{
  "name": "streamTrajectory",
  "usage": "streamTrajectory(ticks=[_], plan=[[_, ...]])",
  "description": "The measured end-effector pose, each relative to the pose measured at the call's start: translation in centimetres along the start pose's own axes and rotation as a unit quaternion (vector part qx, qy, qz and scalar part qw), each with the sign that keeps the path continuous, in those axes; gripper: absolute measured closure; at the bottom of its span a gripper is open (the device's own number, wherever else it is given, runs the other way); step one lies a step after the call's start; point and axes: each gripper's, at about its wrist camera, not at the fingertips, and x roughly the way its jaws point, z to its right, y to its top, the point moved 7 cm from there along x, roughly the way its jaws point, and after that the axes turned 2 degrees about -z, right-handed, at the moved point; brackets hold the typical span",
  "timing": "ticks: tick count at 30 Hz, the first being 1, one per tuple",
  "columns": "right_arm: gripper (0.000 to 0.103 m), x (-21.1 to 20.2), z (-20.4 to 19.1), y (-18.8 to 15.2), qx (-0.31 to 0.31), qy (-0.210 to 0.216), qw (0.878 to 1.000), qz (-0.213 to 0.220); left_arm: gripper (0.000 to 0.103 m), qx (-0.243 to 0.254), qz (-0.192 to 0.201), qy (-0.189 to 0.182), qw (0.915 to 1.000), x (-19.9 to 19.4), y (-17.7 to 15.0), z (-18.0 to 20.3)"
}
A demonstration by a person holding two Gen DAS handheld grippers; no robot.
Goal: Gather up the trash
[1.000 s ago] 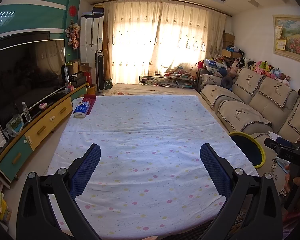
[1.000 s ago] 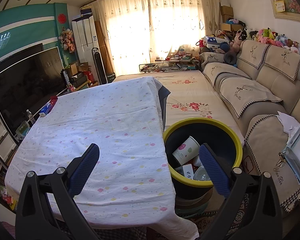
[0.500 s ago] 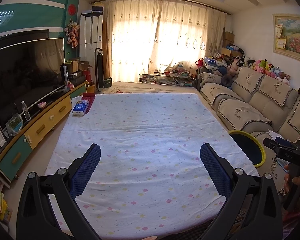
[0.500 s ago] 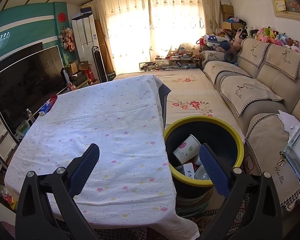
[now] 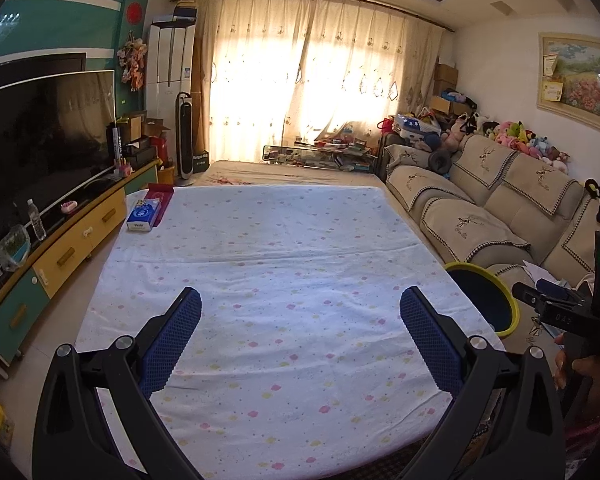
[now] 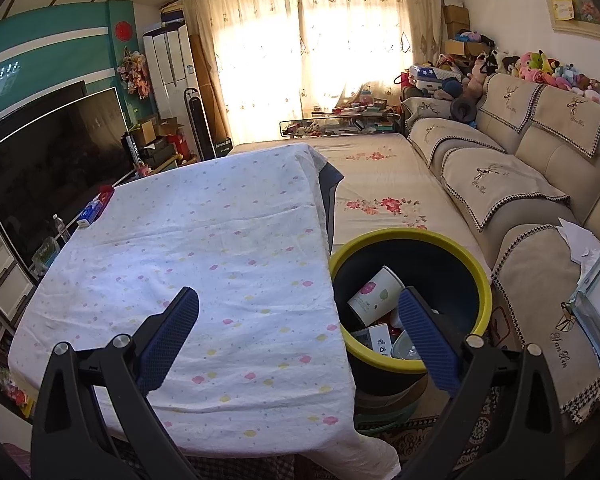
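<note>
Trash, incl. paper cup [image 6: 374,295], is seen inside bin [image 6: 452,240] beside tabletop's right edge. Both grippers, left [image 5: 300,338] & right [image 6: 299,336], are held w/ jaws apart, empty. Risk: tissue pack [image 5: 143,215] at far-left corner could be binned by mistake.

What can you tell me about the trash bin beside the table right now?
The trash bin is a round tub, dark navy inside and out with a yellow-green rim, plastic by the look of it. It stands upright and lidless, close against the cloth-covered table's right edge, between table and sofa. Inside lie a tilted white paper cup with coloured spots, a small white box and something clear. It seems to sit on another object, partly hidden.
</note>
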Motion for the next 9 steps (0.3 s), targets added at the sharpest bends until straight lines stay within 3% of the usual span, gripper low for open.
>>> streamTrajectory(ticks=[4,9], plan=[[0.008,1.3,-0.8,1.4,-0.011,0.004,1.000,-0.007,0.005,0.006,-0.024,0.016,0.9996,3.1,1.0,-1.4],[0.007,5.7,-4.0,5.3,-0.033,0.033,0.999,-0.020,0.005,-0.006,-0.062,0.050,0.9968,10.6,1.7,-5.8]])
